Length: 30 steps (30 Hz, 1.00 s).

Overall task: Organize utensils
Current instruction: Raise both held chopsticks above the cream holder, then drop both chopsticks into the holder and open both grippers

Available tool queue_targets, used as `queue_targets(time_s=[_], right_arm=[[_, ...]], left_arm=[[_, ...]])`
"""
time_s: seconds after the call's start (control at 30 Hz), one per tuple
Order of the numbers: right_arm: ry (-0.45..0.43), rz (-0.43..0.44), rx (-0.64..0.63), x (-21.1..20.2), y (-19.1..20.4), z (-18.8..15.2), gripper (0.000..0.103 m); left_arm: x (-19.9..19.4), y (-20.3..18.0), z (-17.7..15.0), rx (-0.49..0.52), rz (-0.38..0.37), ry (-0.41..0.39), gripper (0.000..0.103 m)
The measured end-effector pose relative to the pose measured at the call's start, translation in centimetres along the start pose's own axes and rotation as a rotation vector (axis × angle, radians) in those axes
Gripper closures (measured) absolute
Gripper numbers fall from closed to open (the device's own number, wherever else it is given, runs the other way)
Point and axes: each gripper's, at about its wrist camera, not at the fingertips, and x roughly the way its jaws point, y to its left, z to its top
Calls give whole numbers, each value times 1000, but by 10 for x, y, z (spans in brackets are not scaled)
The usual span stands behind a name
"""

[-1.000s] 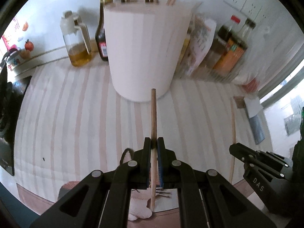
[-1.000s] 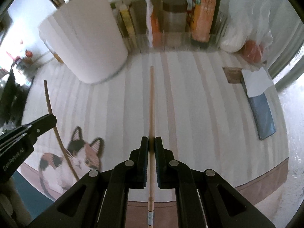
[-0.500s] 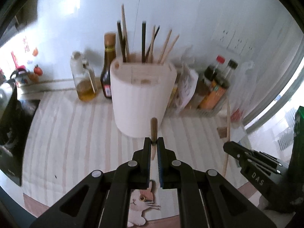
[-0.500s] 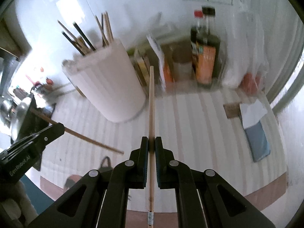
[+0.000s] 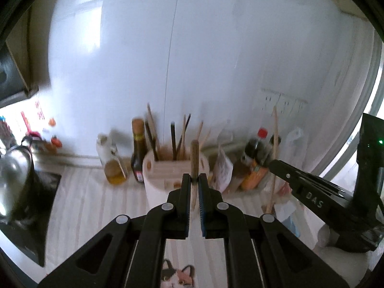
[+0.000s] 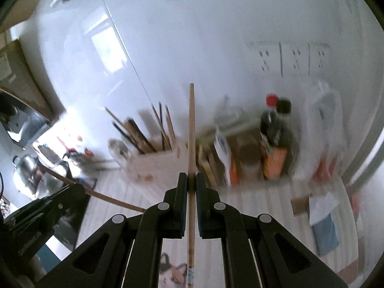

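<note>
My left gripper [image 5: 194, 177] is shut on a dark wooden chopstick [image 5: 194, 153], held high above the counter and pointing at the white utensil holder [image 5: 165, 182], which has several chopsticks standing in it. My right gripper [image 6: 191, 177] is shut on a light wooden chopstick [image 6: 191, 129], raised to the right of the holder [image 6: 153, 165]. The right gripper also shows in the left wrist view [image 5: 272, 162] with its chopstick [image 5: 275, 148]. The left gripper's body [image 6: 48, 206] and its chopstick [image 6: 105, 198] show at the left of the right wrist view.
Oil and sauce bottles [image 5: 138, 153] stand left of the holder; more bottles [image 5: 256, 158] and packets sit to its right against the white wall. A kettle [image 5: 14, 182] and stove are at far left. A striped mat [image 5: 96, 204] with a cat picture covers the counter.
Both grippers have risen well above the counter with their chopsticks still held. The holder now appears lower and farther away, and its open top is in sight.
</note>
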Motion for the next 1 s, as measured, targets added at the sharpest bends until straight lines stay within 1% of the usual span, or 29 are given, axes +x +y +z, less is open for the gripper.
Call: queue_targets(time_s=[0.13,0.27,0.4,0.5,0.6,0.77,0.9,1.0], right_arm=[[-68,28,-11,-3,11,34,96],[-125,59,-3,7,16,65,96],[-185,94,21,29,19,93,96],[-227,118,31,51,22,106,96],[-264,132,20,73,27,112,96],[-285,144,15,112,36,112,96],[-325,130,-20,136,44,105,96],[-345,117,-53,150,50,97,96]], left_arm=[[-4,0,31,11,15,-51,99],[3,1,62,33,47,-80,99],[20,5,84,54,82,-81,99],[35,9,93,59,100,-70,99],[54,18,99,55,123,-54,99],[81,32,95,29,136,-14,99],[107,42,88,8,129,32,99],[118,48,85,-1,125,59,99]])
